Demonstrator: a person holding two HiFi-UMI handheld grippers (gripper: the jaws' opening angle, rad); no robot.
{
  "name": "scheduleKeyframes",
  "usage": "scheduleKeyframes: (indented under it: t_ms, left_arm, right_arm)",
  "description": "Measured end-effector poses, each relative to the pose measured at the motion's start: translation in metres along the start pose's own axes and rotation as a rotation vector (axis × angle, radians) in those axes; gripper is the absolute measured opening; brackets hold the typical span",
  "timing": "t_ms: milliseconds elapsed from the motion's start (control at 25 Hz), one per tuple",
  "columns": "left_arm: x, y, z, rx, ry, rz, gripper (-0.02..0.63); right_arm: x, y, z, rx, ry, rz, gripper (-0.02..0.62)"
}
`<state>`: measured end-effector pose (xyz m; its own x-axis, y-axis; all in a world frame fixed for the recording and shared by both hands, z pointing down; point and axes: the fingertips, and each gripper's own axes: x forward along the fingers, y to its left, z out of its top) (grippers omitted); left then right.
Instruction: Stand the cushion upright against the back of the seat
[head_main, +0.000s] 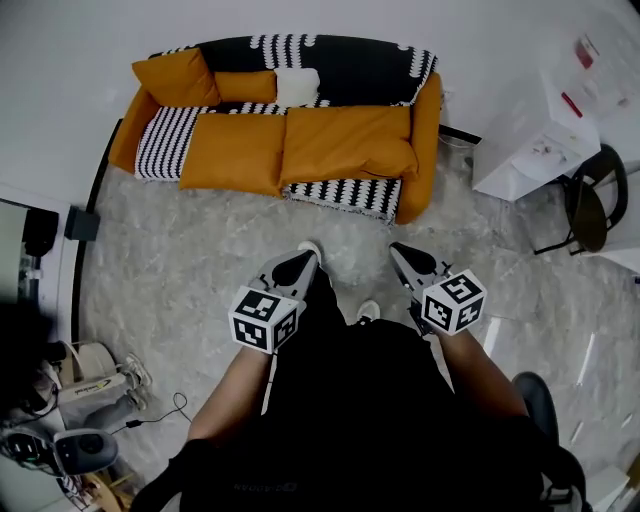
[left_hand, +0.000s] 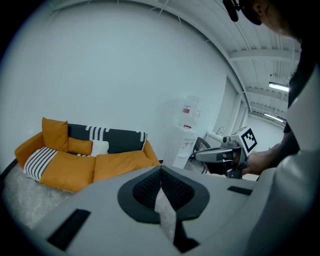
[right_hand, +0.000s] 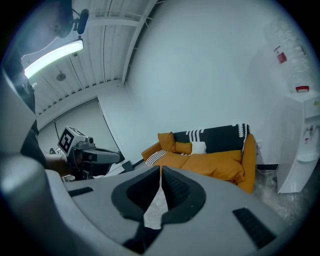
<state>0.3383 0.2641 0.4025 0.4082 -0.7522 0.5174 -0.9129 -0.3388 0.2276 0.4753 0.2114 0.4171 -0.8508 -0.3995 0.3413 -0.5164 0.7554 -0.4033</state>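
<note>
The left gripper (head_main: 304, 259) and right gripper (head_main: 401, 257), jaws together on nothing, point side by side at the sofa (head_main: 427, 125), probably because the orange cushion (head_main: 345, 142) lying flat on its seat is well apart from them.

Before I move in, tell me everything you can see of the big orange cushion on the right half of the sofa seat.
The big orange cushion looks like plain soft fabric, roughly rectangular and slightly rumpled. It lies flat on the striped seat cover, not upright, with its back edge near the black backrest. Its left edge meets a second flat orange cushion, and its right end reaches the orange armrest.
</note>
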Motion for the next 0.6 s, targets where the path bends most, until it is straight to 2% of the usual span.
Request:
scheduleKeyframes:
  t_ms: [320,600]
  left_arm:
    - [0.041,0.056,0.042,0.002,-0.026,-0.047,0.014]
    - [0.076,0.126,0.088,0.037,-0.033,-0.077,0.014]
  right_arm:
    - [0.038,-0.034,0.032,-0.01,0.015,-0.077,0.038]
    - [0.103,-0.061,0.076,-0.035,0.032,-0.128,0.038]
